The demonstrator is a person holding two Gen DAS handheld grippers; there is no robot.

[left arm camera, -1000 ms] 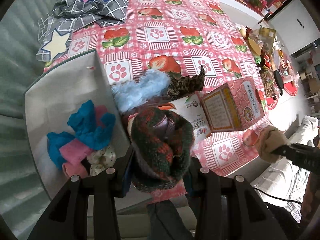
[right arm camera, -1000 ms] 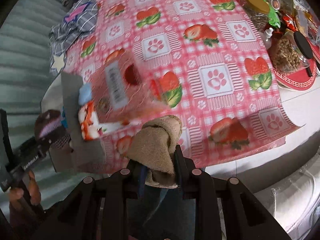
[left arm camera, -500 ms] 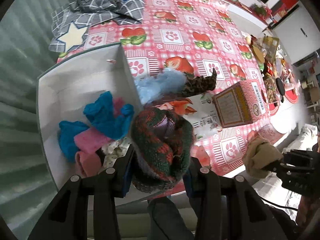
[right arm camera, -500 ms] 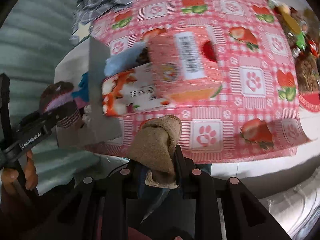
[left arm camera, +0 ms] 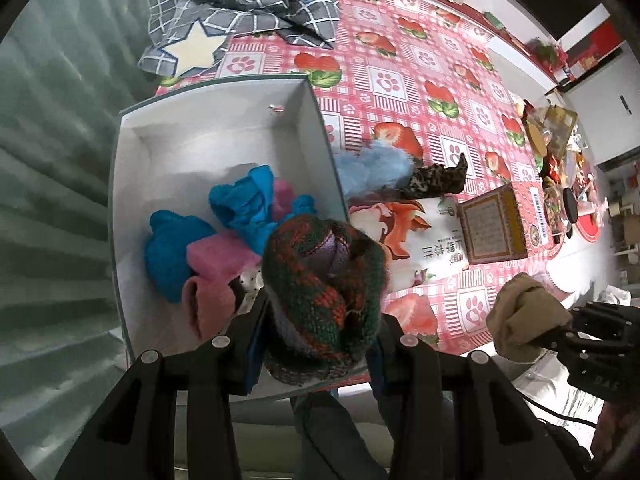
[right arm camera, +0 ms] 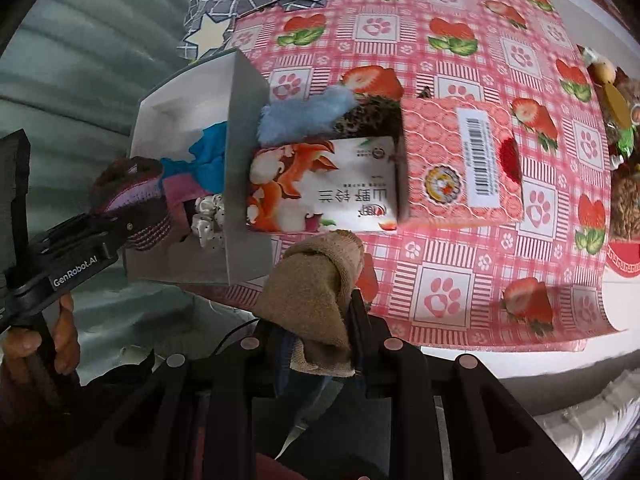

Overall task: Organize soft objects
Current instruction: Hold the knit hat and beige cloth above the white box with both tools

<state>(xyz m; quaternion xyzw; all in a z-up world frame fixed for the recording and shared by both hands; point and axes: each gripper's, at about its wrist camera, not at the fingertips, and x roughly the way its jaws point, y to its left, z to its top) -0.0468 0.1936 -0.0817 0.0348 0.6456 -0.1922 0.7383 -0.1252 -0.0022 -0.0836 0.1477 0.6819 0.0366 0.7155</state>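
Observation:
My left gripper (left arm camera: 316,344) is shut on a rolled green-and-red knitted piece (left arm camera: 324,288), which hangs over the near right corner of the white box (left arm camera: 200,136). Blue and pink soft pieces (left arm camera: 224,240) lie inside that box. My right gripper (right arm camera: 316,332) is shut on a rolled tan sock (right arm camera: 316,292), held above the table's front edge just right of the box (right arm camera: 240,128). In the left wrist view the tan sock (left arm camera: 524,316) and the right gripper show at the lower right. A fluffy light-blue piece (left arm camera: 372,168) and a leopard-print piece (left arm camera: 436,180) lie beside the box.
Two cartons, a white one with a fox print (right arm camera: 324,184) and a pink one (right arm camera: 460,168), lie on the strawberry tablecloth (right arm camera: 440,40) right of the box. A grey checked cloth with a star (left arm camera: 240,8) lies at the far left. Jars and snacks (right arm camera: 624,160) crowd the right edge.
Both grippers have slid leftward along the table's front edge with their loads. The knitted piece now hangs over the box's corner; the tan sock has come close to the box.

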